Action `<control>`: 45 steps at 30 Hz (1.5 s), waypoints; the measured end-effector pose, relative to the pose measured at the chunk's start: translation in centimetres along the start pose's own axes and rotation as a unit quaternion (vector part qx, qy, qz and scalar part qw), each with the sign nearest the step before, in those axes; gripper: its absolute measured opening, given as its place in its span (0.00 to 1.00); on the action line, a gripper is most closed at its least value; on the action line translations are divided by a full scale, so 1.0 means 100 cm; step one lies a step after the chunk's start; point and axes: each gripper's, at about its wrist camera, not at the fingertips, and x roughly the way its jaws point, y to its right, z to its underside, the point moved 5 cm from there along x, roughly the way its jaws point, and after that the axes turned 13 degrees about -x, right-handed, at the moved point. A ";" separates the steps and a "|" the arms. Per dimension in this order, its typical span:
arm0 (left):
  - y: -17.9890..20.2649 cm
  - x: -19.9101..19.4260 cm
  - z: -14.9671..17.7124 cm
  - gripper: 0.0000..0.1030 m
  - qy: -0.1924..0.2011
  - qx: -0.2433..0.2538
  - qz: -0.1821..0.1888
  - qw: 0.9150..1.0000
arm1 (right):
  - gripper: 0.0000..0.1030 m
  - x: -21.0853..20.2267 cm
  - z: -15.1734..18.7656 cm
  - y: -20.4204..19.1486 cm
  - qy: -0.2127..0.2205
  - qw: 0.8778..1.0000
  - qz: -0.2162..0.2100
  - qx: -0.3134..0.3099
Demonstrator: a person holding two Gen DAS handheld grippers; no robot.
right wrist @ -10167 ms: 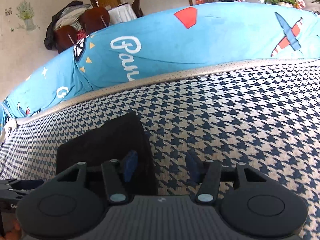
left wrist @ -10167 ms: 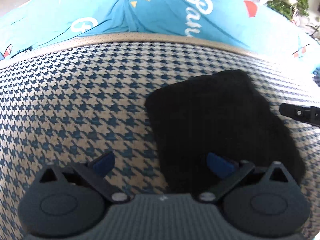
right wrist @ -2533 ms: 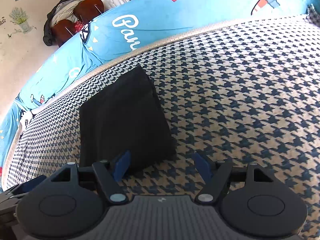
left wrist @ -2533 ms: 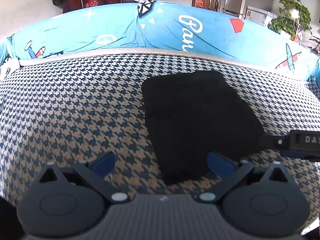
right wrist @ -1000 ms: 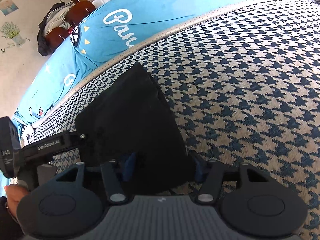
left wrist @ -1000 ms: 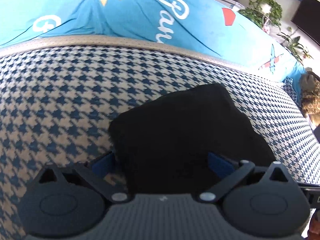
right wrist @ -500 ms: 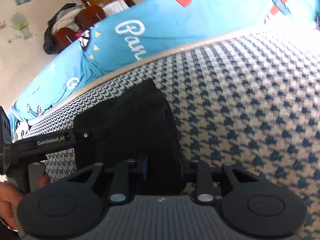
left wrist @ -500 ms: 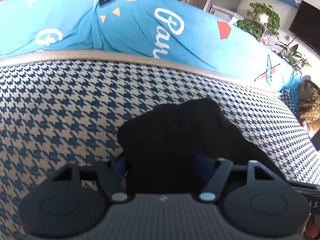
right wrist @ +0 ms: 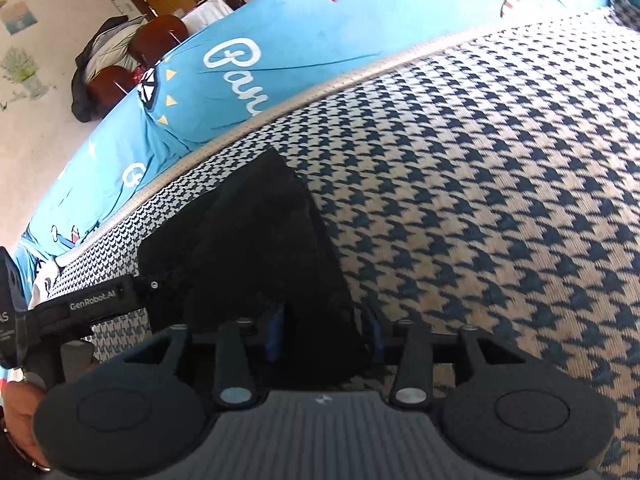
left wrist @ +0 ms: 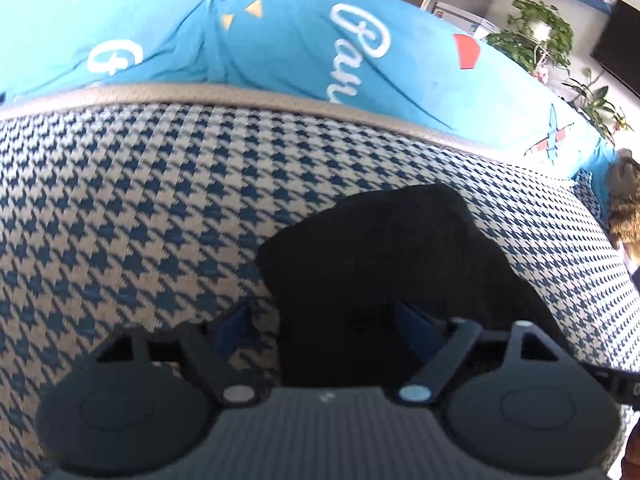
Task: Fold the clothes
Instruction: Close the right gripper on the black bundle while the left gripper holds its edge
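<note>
A black garment [left wrist: 400, 260], folded into a thick rectangle, lies on the houndstooth sofa seat [left wrist: 140, 220]. My left gripper [left wrist: 324, 326] straddles its near left corner with the jaws half closed. Its right pad rests over the cloth, while a strip of seat shows between the left pad and the cloth edge. In the right wrist view the garment [right wrist: 256, 240] runs away to the upper left. My right gripper [right wrist: 324, 332] is shut on its near right corner, with both blue pads pressed against the bulging fold.
A bright blue printed cover [left wrist: 320, 40] drapes the sofa back behind the seat. Something brown and furry [left wrist: 624, 208] sits at the seat's far right end. Potted plants [left wrist: 540, 36] stand beyond. A hand [right wrist: 16, 420] shows at the lower left. Bare seat [right wrist: 500, 200] spreads right of the garment.
Both grippers came down onto the garment's near corners. The right jaws closed from wide open onto the cloth. The left jaws narrowed partway, and the garment's near edge has humped up.
</note>
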 end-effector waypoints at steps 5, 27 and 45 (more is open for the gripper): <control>0.003 0.007 0.001 0.92 0.000 0.007 0.006 1.000 | 0.52 0.000 0.005 0.007 -0.003 1.000 -0.012 0.023; 0.045 -0.011 0.007 0.27 0.059 0.075 -0.014 0.995 | 0.24 0.005 -0.012 -0.030 0.061 0.995 0.005 -0.077; 0.005 0.012 -0.007 0.60 0.010 -0.051 0.037 0.998 | 0.43 0.022 -0.005 -0.004 0.014 1.000 -0.018 0.018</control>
